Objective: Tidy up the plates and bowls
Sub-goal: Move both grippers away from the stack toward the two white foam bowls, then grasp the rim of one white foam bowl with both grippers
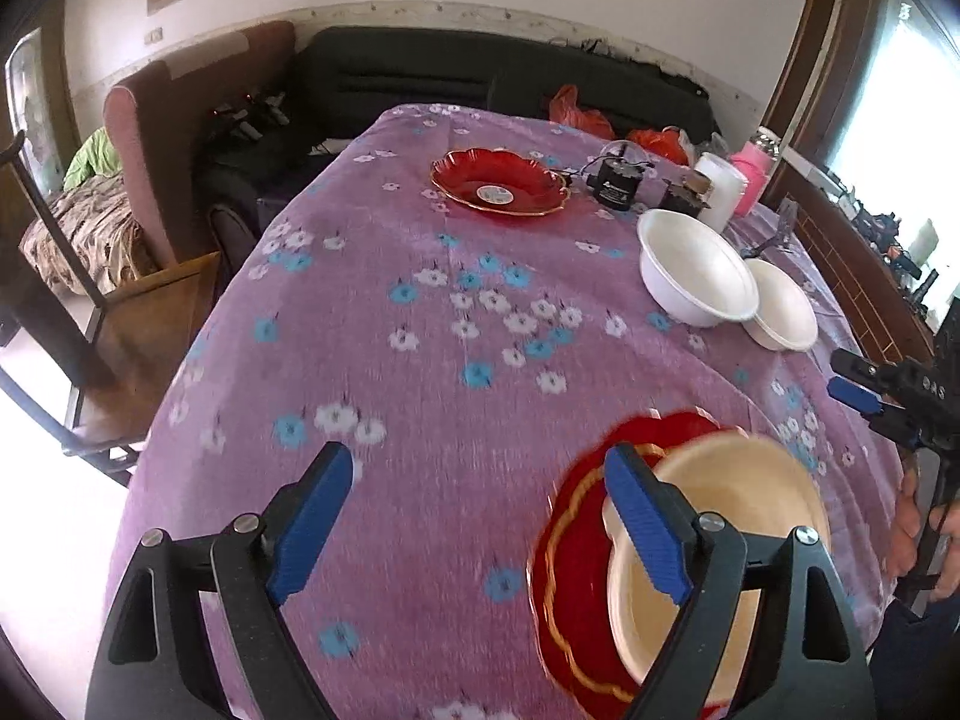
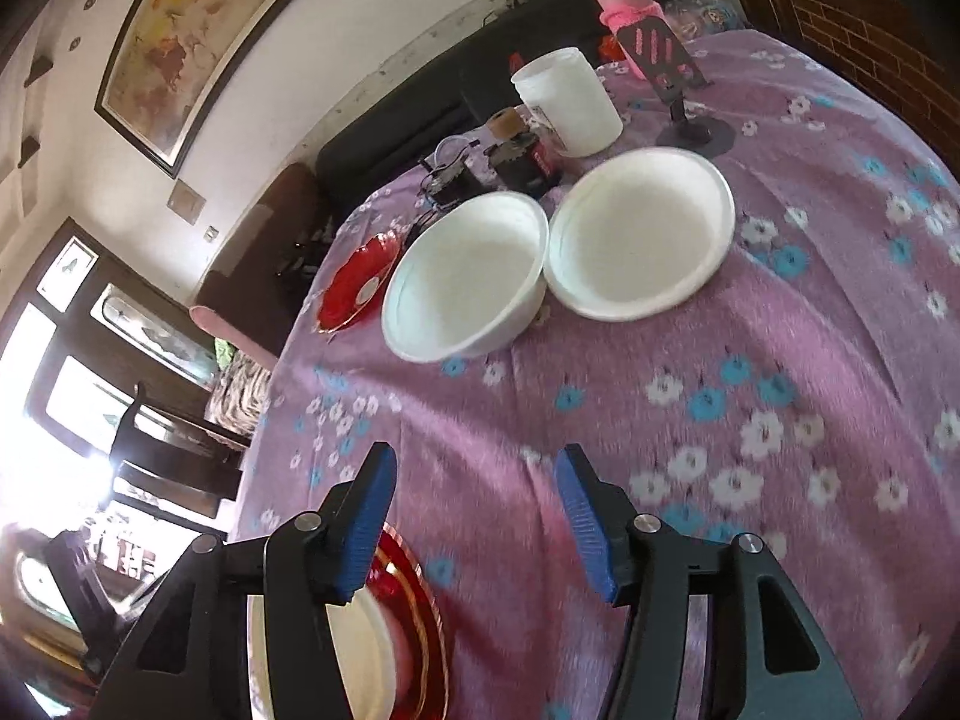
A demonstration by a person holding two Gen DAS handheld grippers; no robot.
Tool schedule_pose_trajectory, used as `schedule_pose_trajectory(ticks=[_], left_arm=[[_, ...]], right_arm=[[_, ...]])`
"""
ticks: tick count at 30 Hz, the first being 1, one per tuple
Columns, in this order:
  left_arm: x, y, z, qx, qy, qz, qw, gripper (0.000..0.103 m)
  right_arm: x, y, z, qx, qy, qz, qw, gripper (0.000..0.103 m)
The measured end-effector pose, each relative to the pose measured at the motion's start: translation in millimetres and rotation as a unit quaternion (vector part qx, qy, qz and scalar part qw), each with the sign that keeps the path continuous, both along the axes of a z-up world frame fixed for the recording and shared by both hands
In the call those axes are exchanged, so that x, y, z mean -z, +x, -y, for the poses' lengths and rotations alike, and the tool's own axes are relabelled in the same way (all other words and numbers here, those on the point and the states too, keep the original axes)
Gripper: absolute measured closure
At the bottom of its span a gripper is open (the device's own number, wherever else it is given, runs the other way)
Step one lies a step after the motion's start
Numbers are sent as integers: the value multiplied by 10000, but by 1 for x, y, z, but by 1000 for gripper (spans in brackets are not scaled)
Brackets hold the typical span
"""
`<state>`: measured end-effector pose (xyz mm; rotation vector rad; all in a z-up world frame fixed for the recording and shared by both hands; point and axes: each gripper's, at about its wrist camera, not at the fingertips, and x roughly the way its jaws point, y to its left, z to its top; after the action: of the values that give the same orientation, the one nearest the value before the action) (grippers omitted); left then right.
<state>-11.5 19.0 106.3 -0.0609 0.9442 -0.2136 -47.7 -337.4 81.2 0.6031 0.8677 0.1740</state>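
Bowls (image 2: 468,276) wait ahead; right tool (image 2: 474,516) tilts downward (jaws apart).

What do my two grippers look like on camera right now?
Both match: the left gripper and right gripper have black angular frames with triangular cut-outs, silver pivot pins and ribbed blue finger pads. A bare hand grips the right one's black handle.

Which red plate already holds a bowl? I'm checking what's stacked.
The near red plate by the left gripper carries a cream bowl; the far red plate is empty.
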Motion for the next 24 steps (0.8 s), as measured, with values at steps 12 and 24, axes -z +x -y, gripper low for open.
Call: schedule_pose_trajectory(ticks=[12, 24], left_arm=[[-6, 108, 74, 665, -194, -617, 9957, 37], [33, 179, 145, 973, -799, -1263, 9840, 54]], right_arm=[[-28, 104, 29, -204, -858, 143, 9960, 53], [9, 174, 38, -495, -896, -269, 9944, 73]])
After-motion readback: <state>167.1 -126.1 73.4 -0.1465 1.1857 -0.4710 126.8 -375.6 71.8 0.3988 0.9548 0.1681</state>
